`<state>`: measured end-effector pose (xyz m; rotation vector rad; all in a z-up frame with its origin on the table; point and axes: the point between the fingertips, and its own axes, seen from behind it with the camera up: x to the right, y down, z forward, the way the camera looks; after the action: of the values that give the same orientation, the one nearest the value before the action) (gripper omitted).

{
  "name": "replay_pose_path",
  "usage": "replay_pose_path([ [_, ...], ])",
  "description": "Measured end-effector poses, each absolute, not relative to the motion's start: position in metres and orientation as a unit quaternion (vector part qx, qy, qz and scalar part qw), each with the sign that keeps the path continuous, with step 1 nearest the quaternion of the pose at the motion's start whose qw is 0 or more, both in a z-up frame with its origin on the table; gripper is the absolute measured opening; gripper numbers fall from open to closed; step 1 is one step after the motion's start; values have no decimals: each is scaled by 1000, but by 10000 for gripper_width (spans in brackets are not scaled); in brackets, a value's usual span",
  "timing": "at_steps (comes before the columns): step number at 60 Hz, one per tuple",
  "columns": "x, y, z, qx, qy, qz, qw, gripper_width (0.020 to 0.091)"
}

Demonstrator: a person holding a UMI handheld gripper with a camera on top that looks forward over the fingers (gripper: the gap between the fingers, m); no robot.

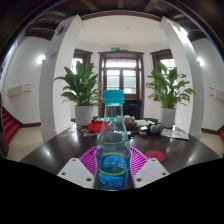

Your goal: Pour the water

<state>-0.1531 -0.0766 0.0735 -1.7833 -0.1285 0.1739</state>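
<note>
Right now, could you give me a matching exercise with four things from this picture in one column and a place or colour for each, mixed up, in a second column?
Things:
1. water bottle
2. bottle cap
3. potted plants
4. double door

Descriptions:
A. teal
B. between the claw's pink pads
C. far behind the table, in the middle of the room's back wall
D. one at either side, beyond the table

Pairs: 1-B, 2-A, 3-D, 4-C

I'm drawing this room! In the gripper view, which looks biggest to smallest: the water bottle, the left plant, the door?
1. Water bottle, though it is nearest the camera.
2. Left plant.
3. Door; it is farthest, so really bigger.
</note>
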Motion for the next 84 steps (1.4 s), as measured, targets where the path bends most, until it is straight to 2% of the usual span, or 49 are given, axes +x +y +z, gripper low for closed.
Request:
replay_pose_path([
  [1, -153, -77, 74, -776, -52, 76, 624, 382],
  [2, -153, -77, 74, -775, -50, 78, 625, 396],
  [3, -153, -77, 73, -776, -51, 76, 624, 356],
  [22, -142, -73, 75, -790, -73, 56, 606, 353],
  [36, -69, -24, 90, -775, -252, -153, 559, 351],
  [46, -32, 24, 104, -679, -424, -350, 487, 354],
  [54, -32, 50, 115, -581, -521, -442, 442, 367],
  [63, -41, 70, 111, -496, -593, -495, 396, 365],
  [74, -67, 83, 120, -368, -652, -556, 360, 373],
  [84, -71, 86, 118, -351, -659, -565, 352, 369],
])
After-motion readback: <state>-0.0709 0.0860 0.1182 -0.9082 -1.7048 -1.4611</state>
